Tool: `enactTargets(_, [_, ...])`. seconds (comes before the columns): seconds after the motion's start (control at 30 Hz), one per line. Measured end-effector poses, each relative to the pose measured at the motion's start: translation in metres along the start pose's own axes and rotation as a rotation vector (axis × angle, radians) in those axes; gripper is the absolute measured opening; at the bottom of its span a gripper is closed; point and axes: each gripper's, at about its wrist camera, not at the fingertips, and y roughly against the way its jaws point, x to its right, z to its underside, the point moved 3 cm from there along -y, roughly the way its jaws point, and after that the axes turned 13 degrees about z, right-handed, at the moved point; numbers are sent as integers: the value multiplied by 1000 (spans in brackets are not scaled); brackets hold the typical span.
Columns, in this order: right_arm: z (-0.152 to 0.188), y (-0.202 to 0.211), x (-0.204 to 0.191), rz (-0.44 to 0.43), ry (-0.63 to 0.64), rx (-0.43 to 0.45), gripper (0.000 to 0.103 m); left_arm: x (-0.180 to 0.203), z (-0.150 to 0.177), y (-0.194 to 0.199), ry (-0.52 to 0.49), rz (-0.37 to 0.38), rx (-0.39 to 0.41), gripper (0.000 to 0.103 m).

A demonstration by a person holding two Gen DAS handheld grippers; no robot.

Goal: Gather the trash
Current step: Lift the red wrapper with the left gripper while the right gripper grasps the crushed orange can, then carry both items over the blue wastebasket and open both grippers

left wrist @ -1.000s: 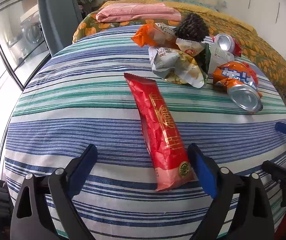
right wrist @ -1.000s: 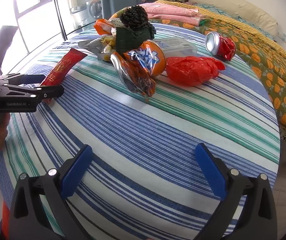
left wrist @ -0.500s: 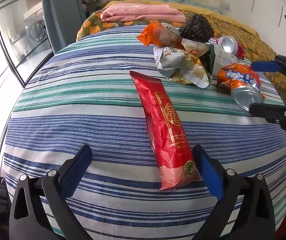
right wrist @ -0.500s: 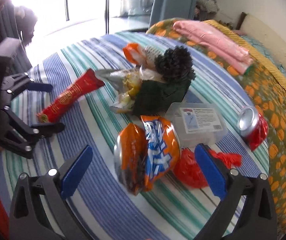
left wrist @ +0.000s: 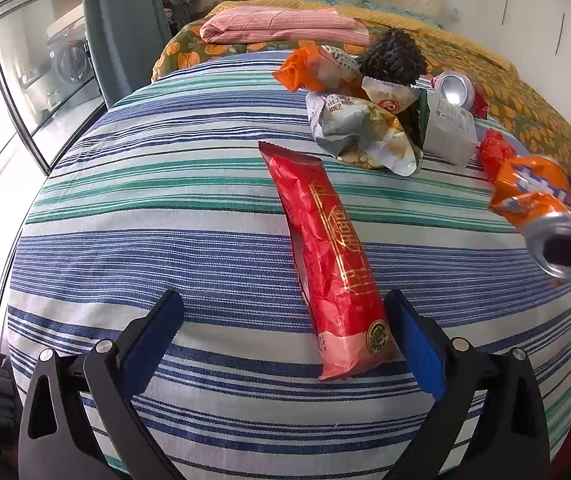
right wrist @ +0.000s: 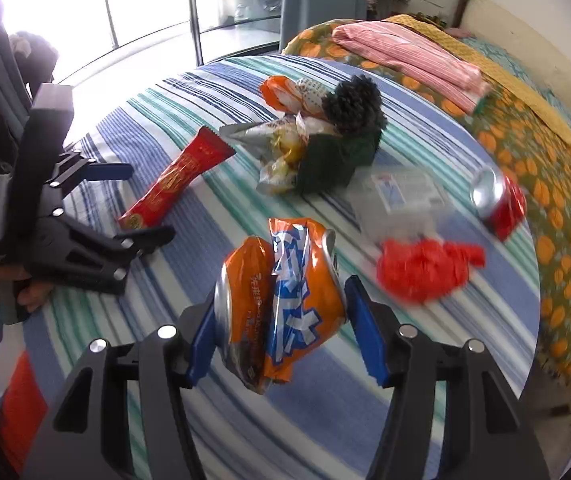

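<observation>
My right gripper (right wrist: 281, 332) is shut on a crushed orange can (right wrist: 281, 300) and holds it above the striped table; the can also shows in the left wrist view (left wrist: 533, 200). My left gripper (left wrist: 285, 336) is open around the near end of a long red wrapper (left wrist: 325, 256), which lies flat and also shows in the right wrist view (right wrist: 177, 178). A pile of snack wrappers (left wrist: 361, 128) with a black ball of yarn (left wrist: 393, 56), a clear plastic box (left wrist: 449, 132), a red can (right wrist: 497, 200) and a crumpled red bag (right wrist: 425, 268) lie farther back.
The round table has a blue, green and white striped cloth (left wrist: 165, 208). Behind it stands a bed with an orange-patterned cover (right wrist: 545, 168) and a folded pink cloth (left wrist: 281, 26). A glass door (left wrist: 25, 72) is at the left.
My right gripper has closed on the orange can and lifted it off the table. My left gripper has stayed open around the red wrapper's near end.
</observation>
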Motion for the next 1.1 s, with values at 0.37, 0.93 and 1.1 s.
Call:
enactTargets(0.37, [65,36,22,-12,-252,34,58,9,3,10,18,-20,-8,96])
enactTargets(0.93, [117,66,80,-85,-493,85,58,58,13,33,28,135,45,23])
enactTargets(1.1, [140,80,113,-87,-562,112,58,118,14,43,-3,259,64,23])
